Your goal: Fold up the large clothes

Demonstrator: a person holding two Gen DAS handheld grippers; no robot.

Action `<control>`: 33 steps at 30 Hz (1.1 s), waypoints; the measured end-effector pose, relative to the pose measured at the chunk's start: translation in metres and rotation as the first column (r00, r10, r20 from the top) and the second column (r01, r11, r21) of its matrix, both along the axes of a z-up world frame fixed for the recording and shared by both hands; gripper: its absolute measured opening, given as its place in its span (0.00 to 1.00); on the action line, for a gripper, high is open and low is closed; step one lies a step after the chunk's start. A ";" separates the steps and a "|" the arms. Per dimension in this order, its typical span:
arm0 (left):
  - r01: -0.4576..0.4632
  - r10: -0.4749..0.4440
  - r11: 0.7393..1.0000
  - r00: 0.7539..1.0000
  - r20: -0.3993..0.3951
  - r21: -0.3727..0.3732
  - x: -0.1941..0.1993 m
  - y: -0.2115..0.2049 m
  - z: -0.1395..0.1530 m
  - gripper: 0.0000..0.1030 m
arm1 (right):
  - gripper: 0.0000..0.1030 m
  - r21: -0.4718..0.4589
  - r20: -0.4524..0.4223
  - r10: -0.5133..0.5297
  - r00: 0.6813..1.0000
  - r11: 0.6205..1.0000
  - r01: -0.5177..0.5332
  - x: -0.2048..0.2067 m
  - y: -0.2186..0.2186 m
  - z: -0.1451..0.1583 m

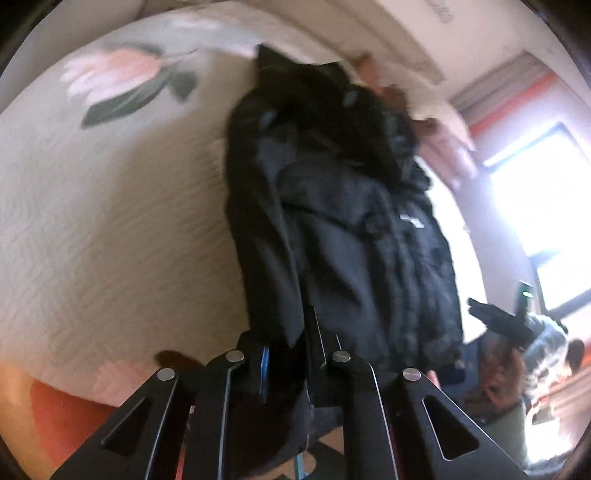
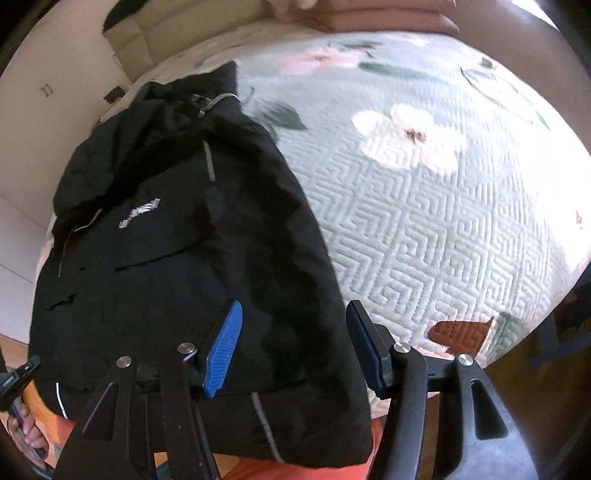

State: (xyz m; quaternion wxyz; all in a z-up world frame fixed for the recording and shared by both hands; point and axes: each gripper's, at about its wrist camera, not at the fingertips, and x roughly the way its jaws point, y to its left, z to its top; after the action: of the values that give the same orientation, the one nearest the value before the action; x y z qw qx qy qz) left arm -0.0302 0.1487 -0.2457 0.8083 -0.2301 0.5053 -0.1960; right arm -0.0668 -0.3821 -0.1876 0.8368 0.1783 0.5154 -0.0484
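A black jacket [image 2: 177,266] with a white chest logo and grey reflective strips lies lengthwise on a bed, hem towards me, collar at the far end. In the left wrist view the jacket [image 1: 332,221] hangs bunched from my left gripper [image 1: 286,354], which is shut on its near hem fabric. My right gripper [image 2: 291,343] is open, its blue pads [image 2: 223,347] spread just above the jacket's lower right part, holding nothing. The other gripper shows at the right edge of the left wrist view [image 1: 502,325] and at the lower left edge of the right wrist view [image 2: 16,384].
The bed has a pale quilted cover [image 2: 424,229] with pink and white flowers. Pink pillows [image 2: 369,18] lie at its far end. An orange sheet edge [image 2: 332,469] shows below the jacket. A bright window [image 1: 546,221] is at the right.
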 end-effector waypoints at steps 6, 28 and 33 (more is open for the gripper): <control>-0.019 0.018 1.000 0.994 -0.109 -0.003 0.005 -0.006 -0.028 0.39 | 0.61 0.060 -0.052 0.003 0.999 0.998 0.001 0.001 -0.007 -0.030; 0.046 -0.061 0.992 0.990 -0.130 -0.121 -0.014 -0.026 -0.033 0.43 | 0.51 0.212 -0.113 0.203 0.973 0.961 -0.176 -0.039 0.022 -0.048; 0.072 -0.075 0.996 0.996 -0.045 -0.052 -0.019 -0.040 -0.009 0.13 | 0.20 0.039 -0.108 0.307 0.945 0.952 -0.305 -0.044 0.063 -0.026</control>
State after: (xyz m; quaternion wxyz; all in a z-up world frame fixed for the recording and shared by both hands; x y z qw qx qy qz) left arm -0.0489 0.1091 -0.2551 0.7823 -0.2361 0.5273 -0.2328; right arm -0.1108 -0.3196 -0.2134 0.8017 0.1023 0.5837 0.0777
